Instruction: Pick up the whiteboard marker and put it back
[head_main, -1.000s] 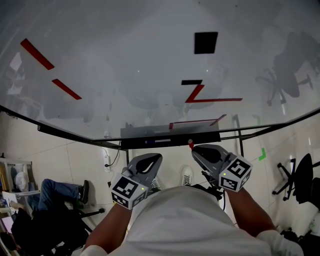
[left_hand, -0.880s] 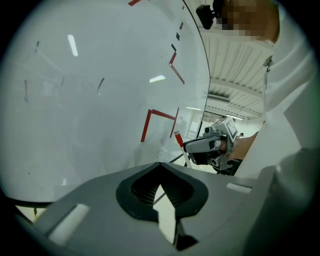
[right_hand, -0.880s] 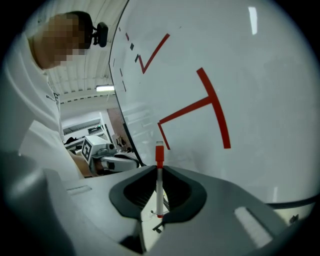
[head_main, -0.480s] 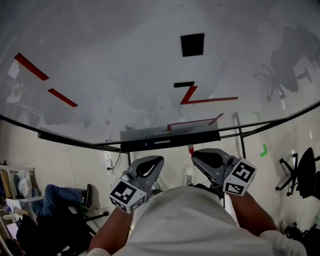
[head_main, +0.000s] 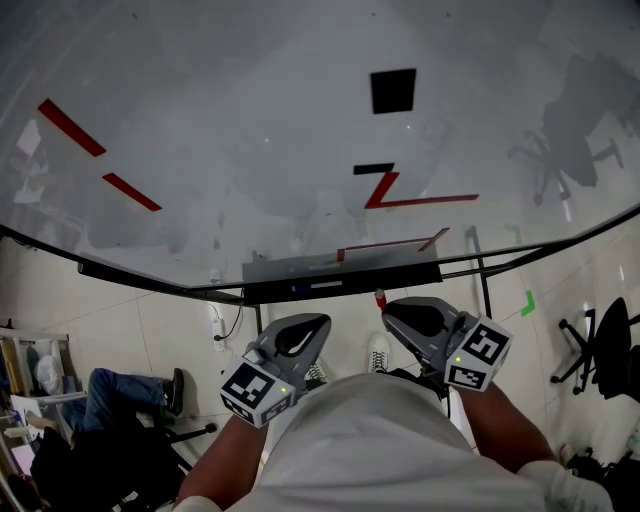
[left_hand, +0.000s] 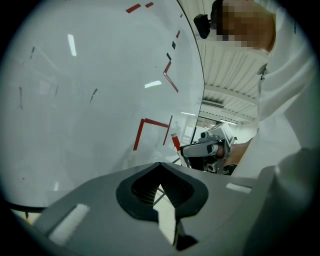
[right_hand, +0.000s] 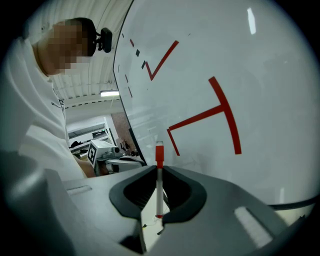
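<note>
At the whiteboard (head_main: 250, 120), right gripper (right_hand: 159, 170) fingers clamp one marker (right_hand: 159, 189); left gripper (left_hand: 160, 166) fingers meet.

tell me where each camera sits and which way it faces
Head view: on the person's head, facing steeply down the whiteboard to the floor; shows left gripper, right gripper, forearms, white shirt.
Left gripper view: on the left gripper, looking along its shut, empty jaws at the whiteboard; right gripper and shirt at right.
Right gripper view: on the right gripper, looking along jaws shut on the whiteboard marker; left gripper and shirt at left.
Shared: all three show the whiteboard and whiteboard marker.
</note>
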